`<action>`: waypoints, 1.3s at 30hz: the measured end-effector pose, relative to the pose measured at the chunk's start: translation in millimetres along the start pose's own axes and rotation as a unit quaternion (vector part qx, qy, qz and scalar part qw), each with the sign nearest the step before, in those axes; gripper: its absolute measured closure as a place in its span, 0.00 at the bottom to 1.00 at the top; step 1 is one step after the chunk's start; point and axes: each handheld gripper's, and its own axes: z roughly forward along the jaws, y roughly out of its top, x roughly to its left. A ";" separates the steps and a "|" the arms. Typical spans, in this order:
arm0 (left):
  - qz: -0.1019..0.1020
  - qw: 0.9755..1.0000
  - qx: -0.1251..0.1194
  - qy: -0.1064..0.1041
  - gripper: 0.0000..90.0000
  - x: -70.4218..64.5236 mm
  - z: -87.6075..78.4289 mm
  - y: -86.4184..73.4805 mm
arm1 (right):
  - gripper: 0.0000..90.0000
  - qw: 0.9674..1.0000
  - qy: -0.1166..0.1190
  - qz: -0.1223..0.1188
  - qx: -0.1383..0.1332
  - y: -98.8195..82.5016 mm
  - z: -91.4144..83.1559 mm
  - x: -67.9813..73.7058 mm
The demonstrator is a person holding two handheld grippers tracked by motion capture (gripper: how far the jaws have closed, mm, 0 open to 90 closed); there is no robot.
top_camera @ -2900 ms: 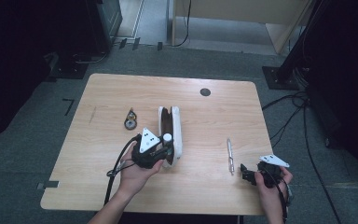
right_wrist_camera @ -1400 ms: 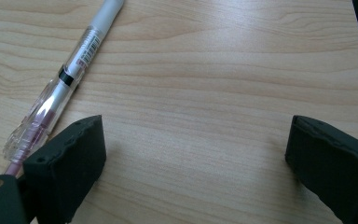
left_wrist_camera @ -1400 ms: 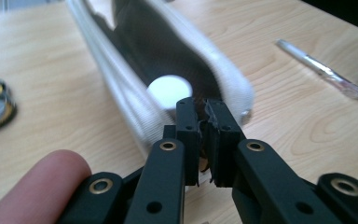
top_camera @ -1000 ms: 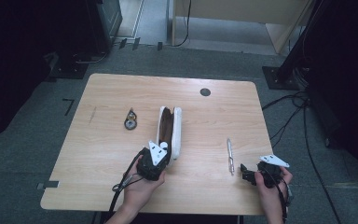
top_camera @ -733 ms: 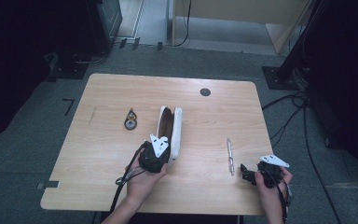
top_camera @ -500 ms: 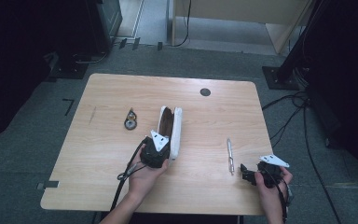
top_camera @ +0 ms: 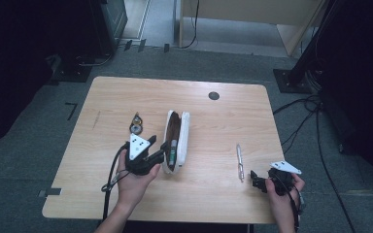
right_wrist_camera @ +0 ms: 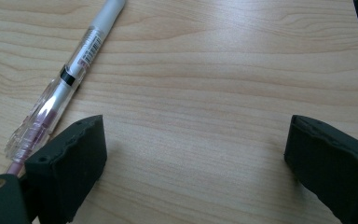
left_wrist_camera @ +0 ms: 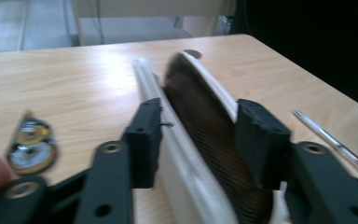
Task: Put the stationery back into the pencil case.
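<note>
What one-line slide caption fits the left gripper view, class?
Left gripper, jaws just opening, straddles the open white pencil case on the wooden table.

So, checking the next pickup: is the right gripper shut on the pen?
No, the right gripper is open, with the pen outside its jaws.

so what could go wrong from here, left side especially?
1. The left gripper has just been opening; its jaws straddle the pencil case's near wall, not pressing. A careless pull could drag or tip the case.
2. The pen lying in the case mouth might slide out.
3. The right gripper is open beside the clear pen; a nudge may roll it away.
</note>
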 end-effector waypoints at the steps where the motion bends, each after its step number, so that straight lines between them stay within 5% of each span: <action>1: -0.006 1.000 0.006 0.001 0.53 4.7 0.1 0.5 | 0.05 1.000 0.000 0.000 0.000 0.0 0.0 0.0; 8: -0.020 0.999 0.026 0.023 0.31 26.5 5.9 -1.4 | 0.05 1.000 0.000 0.000 0.000 0.0 0.0 0.0; 13: -0.034 0.997 0.035 0.066 0.15 45.4 18.7 -7.1 | 0.05 1.000 0.000 0.000 0.000 0.0 0.0 0.0; 20: -0.051 0.990 0.066 0.118 0.13 79.2 46.4 -21.0 | 0.05 1.000 0.000 0.001 -0.001 0.0 0.1 0.1; 23: -0.050 0.988 0.078 0.128 0.14 83.2 55.1 -23.1 | 0.05 1.000 0.000 0.000 -0.001 -0.1 0.1 0.1; 30: -0.055 0.978 0.106 0.169 0.19 98.5 84.5 -34.4 | 0.05 1.000 0.000 -0.001 -0.001 -0.1 0.1 -0.1; 39: -0.048 0.970 0.142 0.189 0.27 107.2 112.7 -34.1 | 0.06 1.000 0.003 -0.001 -0.001 -0.2 -0.1 0.2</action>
